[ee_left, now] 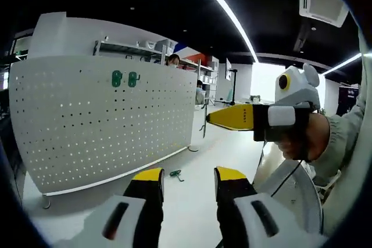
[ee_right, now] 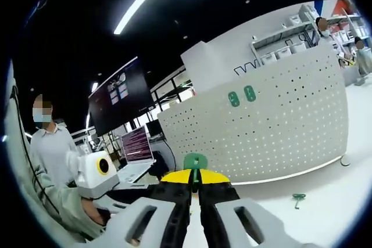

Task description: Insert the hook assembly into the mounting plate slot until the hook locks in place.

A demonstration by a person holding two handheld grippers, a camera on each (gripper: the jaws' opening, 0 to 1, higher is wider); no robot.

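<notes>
Two hooks mounted: green pair (ee_left: 125, 78) high on pegboard (ee_left: 104, 126).
Pegboard: upright on desk (ee_left: 192, 201), perforated, facing both views.
Right gripper (ee_right: 196, 193): jaws pinched narrow on green hook (ee_right: 195, 163), held near pegboard.
Left gripper (ee_left: 189, 181): jaws apart, empty.
Step advice: square hook to a slot, push straight until seated.
Obstacle: spare hook (ee_left: 175, 173) lying on desk by pegboard foot; laptop (ee_right: 136, 152) well aside.
</notes>
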